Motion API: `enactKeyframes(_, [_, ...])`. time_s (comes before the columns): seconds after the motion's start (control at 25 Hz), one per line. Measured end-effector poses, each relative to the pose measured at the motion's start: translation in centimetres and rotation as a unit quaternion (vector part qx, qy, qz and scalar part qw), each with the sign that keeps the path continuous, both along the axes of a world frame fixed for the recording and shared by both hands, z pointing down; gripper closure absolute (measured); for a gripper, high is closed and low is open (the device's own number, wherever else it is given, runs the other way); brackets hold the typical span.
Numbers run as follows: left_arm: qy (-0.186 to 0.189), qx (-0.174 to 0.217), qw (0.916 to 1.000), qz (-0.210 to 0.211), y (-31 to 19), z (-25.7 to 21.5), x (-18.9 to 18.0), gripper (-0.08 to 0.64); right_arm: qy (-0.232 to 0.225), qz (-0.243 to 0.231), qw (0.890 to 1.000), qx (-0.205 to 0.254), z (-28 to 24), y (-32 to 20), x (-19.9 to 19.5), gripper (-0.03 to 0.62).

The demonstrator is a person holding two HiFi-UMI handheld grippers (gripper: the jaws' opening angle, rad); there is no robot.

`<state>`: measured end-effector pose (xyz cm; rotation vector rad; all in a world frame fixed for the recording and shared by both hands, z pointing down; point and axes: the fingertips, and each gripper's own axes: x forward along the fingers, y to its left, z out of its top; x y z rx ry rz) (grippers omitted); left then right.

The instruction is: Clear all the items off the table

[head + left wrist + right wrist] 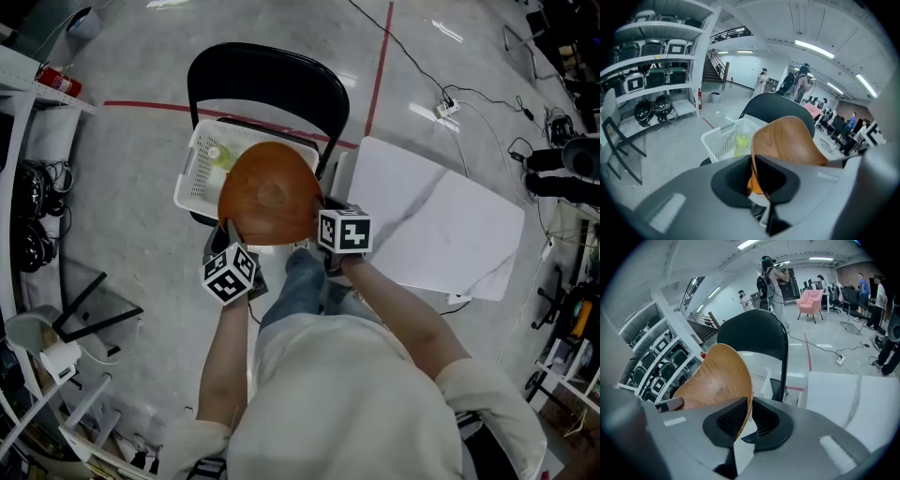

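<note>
While left gripper [228,240] and right gripper [322,223] each pinch wooden bowl [270,192] rim in jaws, bowl hangs over white basket [192,171] on chair [262,64]. Green bottle [217,157] already inside. Table [441,225] looks bare. Left: drop bowl in.

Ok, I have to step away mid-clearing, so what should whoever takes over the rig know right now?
Grippers: the left tongs are shut on the wooden bowl at one rim, the right tongs on the opposite rim.
Things: the bowl is held over the white basket on the black chair.
Done: a yellow-green bottle lies in the basket.
Left: lower the bowl in and release. The white table shows nothing else in view.
</note>
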<state>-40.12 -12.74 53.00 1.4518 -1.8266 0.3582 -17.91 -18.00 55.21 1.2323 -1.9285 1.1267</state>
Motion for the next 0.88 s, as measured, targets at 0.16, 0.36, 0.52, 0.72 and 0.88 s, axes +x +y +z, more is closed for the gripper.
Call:
enactKeyframes(0.16, [-0.006, -0.008, 1.0, -0.001, -0.8, 1.2, -1.3, 0.531, 0.0, -0.004, 1.0, -0.008, 1.3, -0.9, -1.3, 0.56])
enactKeyframes(0.36, [-0.008, -0.019, 0.9998, -0.006, -1.2, 2.5, -2.3, 0.531, 0.0, -0.004, 1.0, -0.024, 2.7, -1.1, -2.3, 0.558])
enactKeyframes(0.52, [-0.009, -0.025, 0.9996, -0.009, -1.8, 3.3, -2.7, 0.531, 0.003, -0.008, 0.999, -0.032, 3.6, -1.6, -2.7, 0.558])
enactKeyframes(0.72, [-0.009, -0.034, 0.9993, -0.016, -2.2, 4.2, -3.3, 0.531, 0.005, -0.013, 0.999, -0.039, 4.5, -2.2, -3.3, 0.557])
enactKeyframes(0.88, [-0.011, -0.037, 0.9991, -0.019, -2.4, 4.4, -3.5, 0.531, 0.004, -0.014, 0.999, -0.041, 4.7, -2.4, -3.6, 0.557])
